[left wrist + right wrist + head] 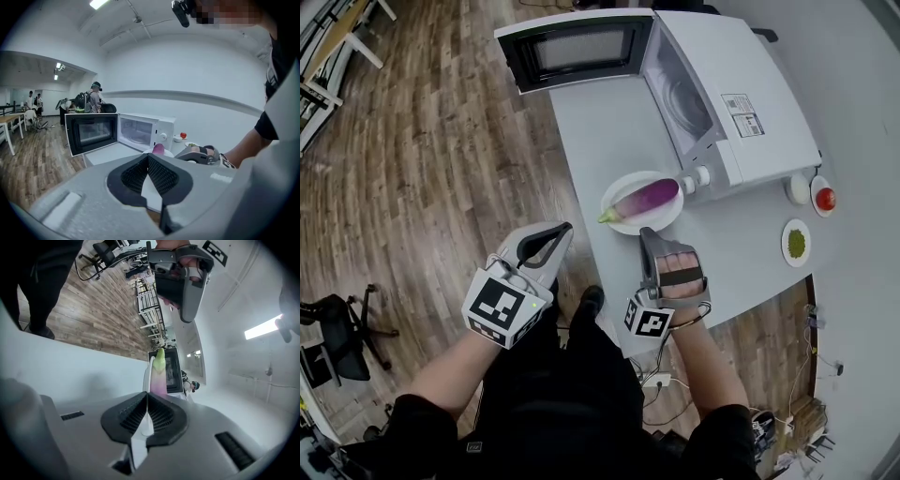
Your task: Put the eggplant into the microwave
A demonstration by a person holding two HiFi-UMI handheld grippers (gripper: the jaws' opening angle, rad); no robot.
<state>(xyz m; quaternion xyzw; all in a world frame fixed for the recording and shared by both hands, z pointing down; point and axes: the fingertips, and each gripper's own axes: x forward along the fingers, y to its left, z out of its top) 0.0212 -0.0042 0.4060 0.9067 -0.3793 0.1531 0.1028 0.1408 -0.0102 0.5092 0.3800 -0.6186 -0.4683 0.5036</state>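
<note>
Purple eggplant (649, 198) on plate (627, 184) beside open microwave (741, 103).
Left claw (562, 229) and right claw (647, 232) both pressed together, empty; right claw's tip just beside the plate.

Head view looks steeply down; both gripper views (the right rolled sideways) face the nearby eggplant (649, 198) and microwave (741, 103).

Wood floor (431, 159) is stretching away on the left, and a white table (591, 122) is standing on it. A black chair (337, 328) is sitting at the lower left, and desks (333, 42) are crowding the top corner. Cables (661, 380) are trailing by the table's near edge. A plain white wall (197, 65) is curving behind, a ceiling light (99, 3) is glowing overhead, and people (93, 99) are standing far off.
</note>
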